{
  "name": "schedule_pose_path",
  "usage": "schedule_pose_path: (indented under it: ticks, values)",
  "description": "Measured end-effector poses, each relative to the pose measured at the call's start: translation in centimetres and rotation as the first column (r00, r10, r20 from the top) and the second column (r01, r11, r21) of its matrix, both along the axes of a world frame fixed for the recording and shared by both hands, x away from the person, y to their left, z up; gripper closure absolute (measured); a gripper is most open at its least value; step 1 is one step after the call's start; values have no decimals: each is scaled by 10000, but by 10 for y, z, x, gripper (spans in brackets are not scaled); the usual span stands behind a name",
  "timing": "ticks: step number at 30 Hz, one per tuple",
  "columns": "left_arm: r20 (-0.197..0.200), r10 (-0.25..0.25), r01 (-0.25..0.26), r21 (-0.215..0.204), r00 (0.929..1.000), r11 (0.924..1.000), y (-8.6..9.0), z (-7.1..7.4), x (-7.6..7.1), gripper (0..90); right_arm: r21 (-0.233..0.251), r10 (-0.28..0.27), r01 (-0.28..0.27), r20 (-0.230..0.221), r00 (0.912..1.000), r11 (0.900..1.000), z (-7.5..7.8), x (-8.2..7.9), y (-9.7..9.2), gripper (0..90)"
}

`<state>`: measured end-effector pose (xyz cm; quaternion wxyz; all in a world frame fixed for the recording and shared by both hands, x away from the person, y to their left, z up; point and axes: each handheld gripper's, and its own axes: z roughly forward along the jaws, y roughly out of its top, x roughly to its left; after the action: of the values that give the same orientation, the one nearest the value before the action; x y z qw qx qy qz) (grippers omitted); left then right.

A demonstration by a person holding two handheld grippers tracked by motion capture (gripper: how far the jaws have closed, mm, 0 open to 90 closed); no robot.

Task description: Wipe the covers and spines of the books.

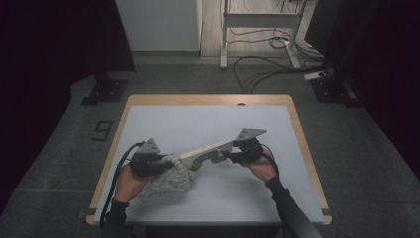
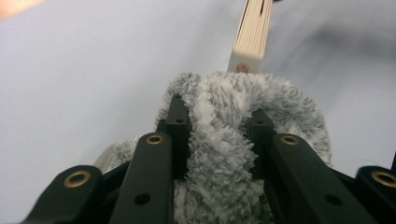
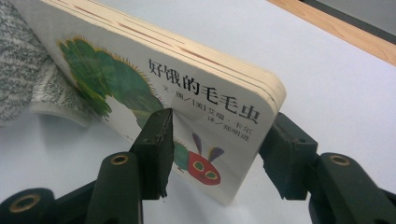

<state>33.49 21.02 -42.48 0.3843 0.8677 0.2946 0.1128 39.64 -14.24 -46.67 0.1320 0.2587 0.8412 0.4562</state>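
Note:
A thick board book (image 1: 208, 152) with a green caterpillar on its cover is held tilted above the table, its right end higher. My right gripper (image 1: 227, 154) is shut on that end, and in the right gripper view its jaws clamp the book (image 3: 187, 79) across the cover and the back. My left gripper (image 1: 167, 165) is shut on a grey fluffy cloth (image 1: 171, 181). A fold of the cloth (image 2: 219, 140) bulges between my left gripper's (image 2: 217, 112) jaws, right against the book's lower corner (image 2: 252, 32). The cloth (image 3: 23, 79) lies under the book's far end.
A pale grey mat (image 1: 198, 124) covers the wooden table (image 1: 208, 99), which has free room at the back and front. On the floor behind the table are cables (image 1: 262, 74), a white frame (image 1: 257, 20) and dark stands (image 1: 106, 89).

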Motion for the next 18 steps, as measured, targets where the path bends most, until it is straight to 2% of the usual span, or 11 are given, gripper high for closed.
schedule_pose_path:
  ticks: [2, 10, 13, 18]
  values:
    - [101, 12, -13, 107, 9999, 9999, -2, 5, 0, 701, 9, -8, 8, 1, 10000, 10000, 0, 0, 0, 460]
    - [410, 38, -39, 39, 9992, 10000, -2, 19, -1, 701, 21, 2, -2, -15, 10000, 10000, 0, 0, 0, 461]
    - [377, 43, -47, 125, 9993, 9999, -5, 18, 0, 701, 30, 1, -1, -12, 10000, 10000, 0, 0, 0, 461]
    - [352, 147, -166, 542, 9993, 9984, -11, 8, 3, 701, 47, 4, -4, -10, 10000, 10000, 0, 0, -1, 461]
